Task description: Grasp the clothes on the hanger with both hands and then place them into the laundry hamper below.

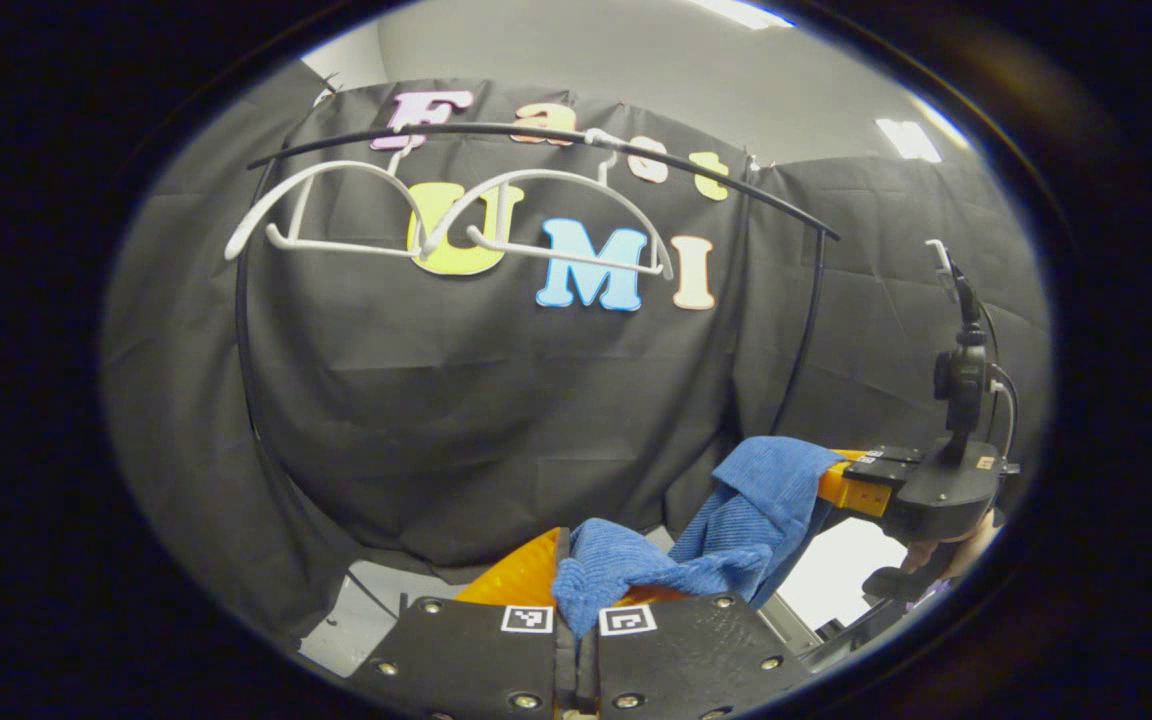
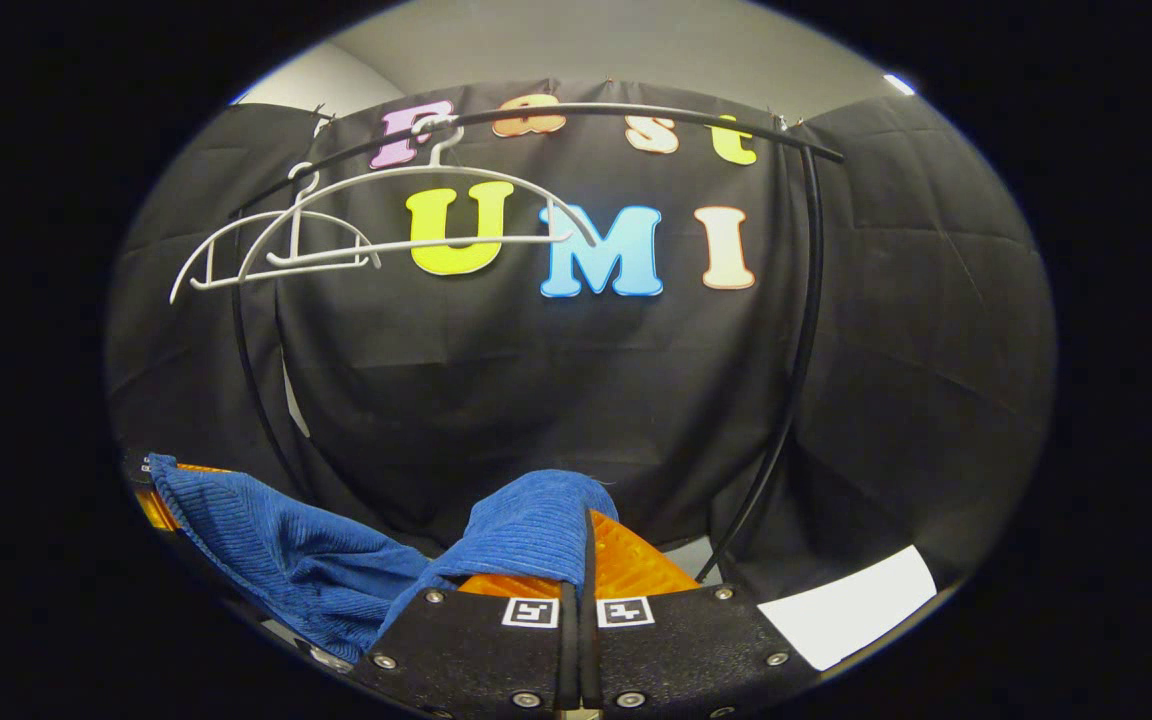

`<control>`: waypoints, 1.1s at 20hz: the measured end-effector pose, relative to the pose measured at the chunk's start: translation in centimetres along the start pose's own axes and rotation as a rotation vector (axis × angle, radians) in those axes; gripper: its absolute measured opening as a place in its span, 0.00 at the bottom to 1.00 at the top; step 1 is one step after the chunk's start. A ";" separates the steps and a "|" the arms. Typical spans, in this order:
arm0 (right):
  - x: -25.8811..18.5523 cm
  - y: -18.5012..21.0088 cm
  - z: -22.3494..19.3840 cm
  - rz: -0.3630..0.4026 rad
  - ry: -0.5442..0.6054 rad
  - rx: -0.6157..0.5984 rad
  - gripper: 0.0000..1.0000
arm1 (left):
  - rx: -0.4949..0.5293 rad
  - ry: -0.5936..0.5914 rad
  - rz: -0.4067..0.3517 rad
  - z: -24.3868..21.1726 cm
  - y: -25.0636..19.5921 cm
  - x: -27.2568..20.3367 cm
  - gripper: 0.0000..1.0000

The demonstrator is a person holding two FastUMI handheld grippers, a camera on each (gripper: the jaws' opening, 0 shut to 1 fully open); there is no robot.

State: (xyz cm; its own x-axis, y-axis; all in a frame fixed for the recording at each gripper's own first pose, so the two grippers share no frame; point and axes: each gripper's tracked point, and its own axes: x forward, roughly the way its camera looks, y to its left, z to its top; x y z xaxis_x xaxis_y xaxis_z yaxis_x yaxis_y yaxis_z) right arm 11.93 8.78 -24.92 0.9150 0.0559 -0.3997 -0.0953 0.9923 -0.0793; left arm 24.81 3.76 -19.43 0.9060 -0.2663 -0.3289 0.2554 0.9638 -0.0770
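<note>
In the left gripper view the left gripper, at bottom centre, pinches one end of the blue cloth; the right gripper, at right, clamps the other end. Two bare white hangers hang on the black rail, upper left.

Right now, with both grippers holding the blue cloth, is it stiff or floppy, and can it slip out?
The blue ribbed cloth is probably floppy: it sags between the right gripper and the left gripper. It seems light, since it folds softly over the fingers. Slipping looks unlikely, as its ribbed surface should catch, but I cannot be certain.
</note>
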 end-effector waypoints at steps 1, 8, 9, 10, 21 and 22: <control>0.2 -0.1 -1.2 0.005 0.029 0.014 0.00 | -0.004 0.013 0.004 -0.8 -0.2 0.4 0.02; 2.0 -2.5 -11.8 -0.016 0.245 0.091 0.00 | -0.080 0.148 0.024 -10.4 -0.9 2.6 0.02; 2.4 -2.4 -13.3 -0.023 0.275 0.109 0.00 | -0.081 0.169 0.030 -11.7 -0.8 3.1 0.02; 2.8 -2.6 -14.5 -0.028 0.298 0.119 0.00 | -0.080 0.191 0.035 -13.0 -0.6 3.4 0.02; 6.8 -0.1 -29.1 0.007 0.501 0.102 0.01 | -0.117 0.402 0.121 -30.0 2.7 8.0 0.03; 7.1 0.0 -29.9 0.009 0.510 0.100 0.01 | -0.117 0.414 0.129 -31.2 3.1 8.2 0.02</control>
State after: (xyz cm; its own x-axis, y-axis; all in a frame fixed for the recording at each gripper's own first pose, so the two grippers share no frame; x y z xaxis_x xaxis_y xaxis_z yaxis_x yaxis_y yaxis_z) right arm 6.70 5.90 -55.02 0.6041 0.0278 -0.7964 -0.0416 0.9991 0.0033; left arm 22.50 4.99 -51.72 0.7107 -0.1383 -0.6898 0.0872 0.9902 -0.1088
